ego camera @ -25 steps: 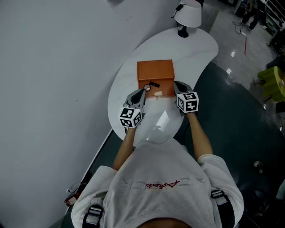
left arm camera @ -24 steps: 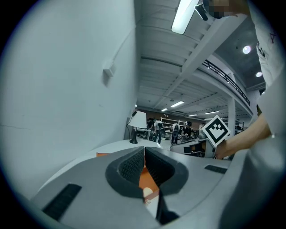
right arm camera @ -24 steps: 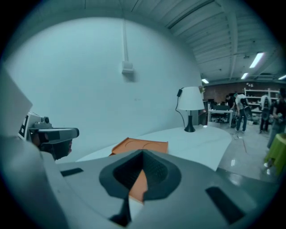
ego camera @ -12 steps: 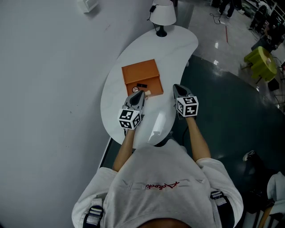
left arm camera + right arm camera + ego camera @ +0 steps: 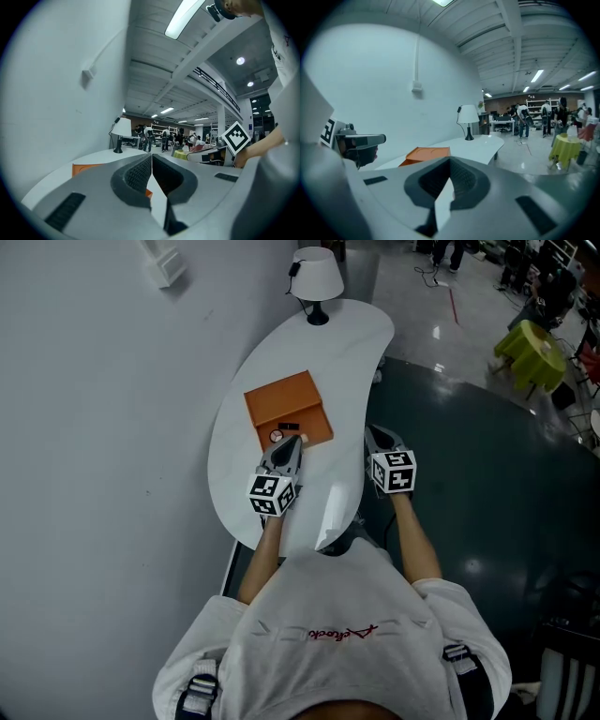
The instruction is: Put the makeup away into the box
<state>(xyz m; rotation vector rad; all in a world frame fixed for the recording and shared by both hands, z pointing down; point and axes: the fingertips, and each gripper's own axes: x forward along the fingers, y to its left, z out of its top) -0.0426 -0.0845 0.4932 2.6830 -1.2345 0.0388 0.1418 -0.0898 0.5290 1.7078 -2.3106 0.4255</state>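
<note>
**Head view.** A white curved table [image 5: 349, 343] runs along the wall [image 5: 94, 427] on its left. Its right edge bends inward at the middle, with dark floor [image 5: 469, 484] open beyond it. One orange box [image 5: 281, 399] sits mid-table, nearer the wall side. Bare tabletop lies between the box and the one lamp [image 5: 316, 276] at the far end, and more lies at the near end.

Two small makeup pieces show at the box's near side, a round one [image 5: 276, 436] and a black one [image 5: 289, 427]. The left gripper [image 5: 292, 442] hangs over the table with its tips at the box's near edge. The right gripper [image 5: 371, 431] hangs just off the table's right edge, over the floor and apart from the box.

**Left gripper view.** The jaws are pressed together with nothing between them. The box [image 5: 86, 168] lies low and to the left, just beyond the tips. The lamp [image 5: 122, 130] stands farther off. The right gripper's marker cube [image 5: 236, 137] shows at the right.

**Right gripper view.** The jaws are pressed together and empty. The box [image 5: 425, 154] lies ahead and to the left, with bare table [image 5: 483, 143] stretching past it to the lamp [image 5: 468, 117]. The left gripper [image 5: 358, 140] shows at the left edge. Open floor lies to the right.
</note>
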